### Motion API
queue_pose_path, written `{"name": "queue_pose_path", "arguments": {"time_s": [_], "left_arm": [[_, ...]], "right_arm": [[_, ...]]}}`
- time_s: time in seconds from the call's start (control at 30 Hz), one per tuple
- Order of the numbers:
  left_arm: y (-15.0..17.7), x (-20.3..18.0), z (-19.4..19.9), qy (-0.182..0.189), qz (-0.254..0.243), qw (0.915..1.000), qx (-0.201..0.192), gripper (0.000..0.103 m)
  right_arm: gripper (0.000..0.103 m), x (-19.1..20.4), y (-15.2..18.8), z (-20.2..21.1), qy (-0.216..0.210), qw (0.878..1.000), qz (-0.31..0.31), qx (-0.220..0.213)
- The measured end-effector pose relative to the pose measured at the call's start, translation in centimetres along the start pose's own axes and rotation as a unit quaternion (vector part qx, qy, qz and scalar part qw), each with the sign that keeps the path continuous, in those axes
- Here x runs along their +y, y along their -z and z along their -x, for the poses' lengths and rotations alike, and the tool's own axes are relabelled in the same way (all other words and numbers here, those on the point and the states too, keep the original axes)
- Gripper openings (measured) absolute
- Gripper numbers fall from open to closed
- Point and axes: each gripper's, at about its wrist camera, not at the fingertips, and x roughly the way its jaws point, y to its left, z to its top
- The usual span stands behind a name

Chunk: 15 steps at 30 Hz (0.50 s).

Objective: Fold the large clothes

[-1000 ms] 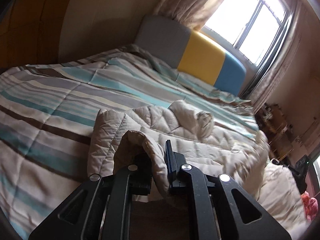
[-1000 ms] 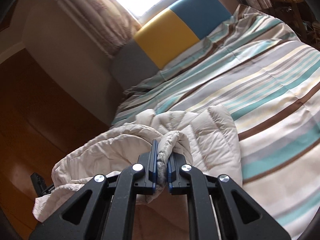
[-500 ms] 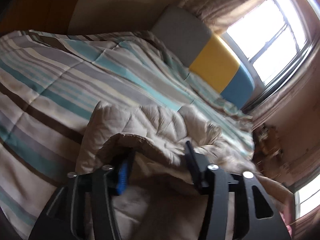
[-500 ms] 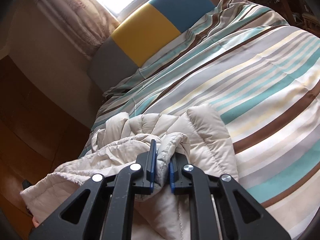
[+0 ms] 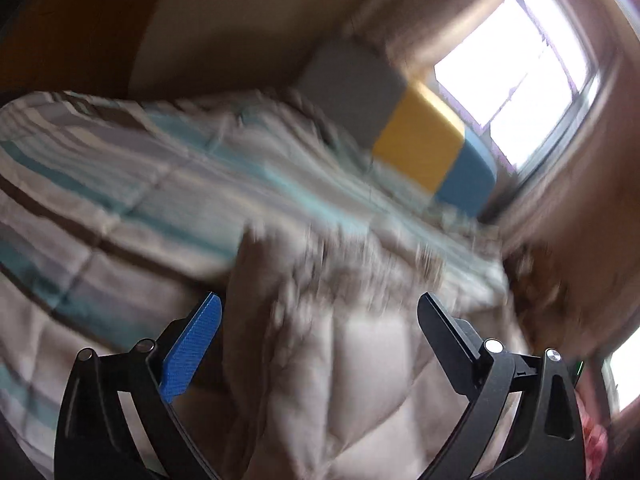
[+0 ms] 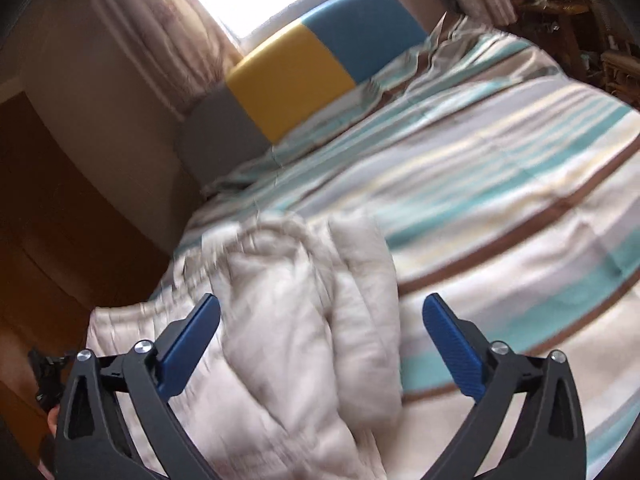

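Where striped duvet (image 6: 500, 216) covers bed, cream quilted jacket (image 6: 296, 320) lies crumpled at 6 o'clock, spread between both tools. Left gripper (image 5: 318, 312) jaws just opened wide, pads off fabric; right gripper (image 6: 320, 312) same, jacket released. Grey-yellow-blue headboard (image 6: 296, 76) at 12 o'clock, window (image 5: 520, 88), curtain (image 6: 160, 32) behind. Left view blurred. No legible writing.
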Motion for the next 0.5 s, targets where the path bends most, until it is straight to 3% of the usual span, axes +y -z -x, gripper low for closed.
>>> {"name": "queue_pose_path", "arguments": {"time_s": [0.1, 0.3, 0.4, 0.43, 0.5], "left_arm": [[2.5, 0.2, -2.5, -0.012, -0.018, 0.9985, 0.051, 0.098], [3.0, 2.3, -4.5, -0.021, 0.038, 0.9979, 0.048, 0.098], [3.3, 3.4, -6.6, -0.015, 0.061, 0.9939, 0.092, 0.097], [3.5, 3.0, -6.7, -0.020, 0.043, 0.9953, 0.084, 0.095], [3.9, 2.3, -7.0, -0.001, 0.019, 0.9950, 0.098, 0.071]], "right_arm": [[0.101, -0.5, 0.9, -1.8, 0.003, 0.999, -0.002, 0.045], [0.096, -2.1, 0.9, -4.9, -0.038, 0.994, -0.062, 0.086], [0.071, -1.5, 1.1, -5.4, -0.048, 0.993, -0.042, 0.100], [0.061, -1.3, 1.3, -5.6, -0.048, 0.992, -0.040, 0.106], [0.052, -0.9, 1.8, -5.3, -0.046, 0.993, -0.029, 0.107]]}}
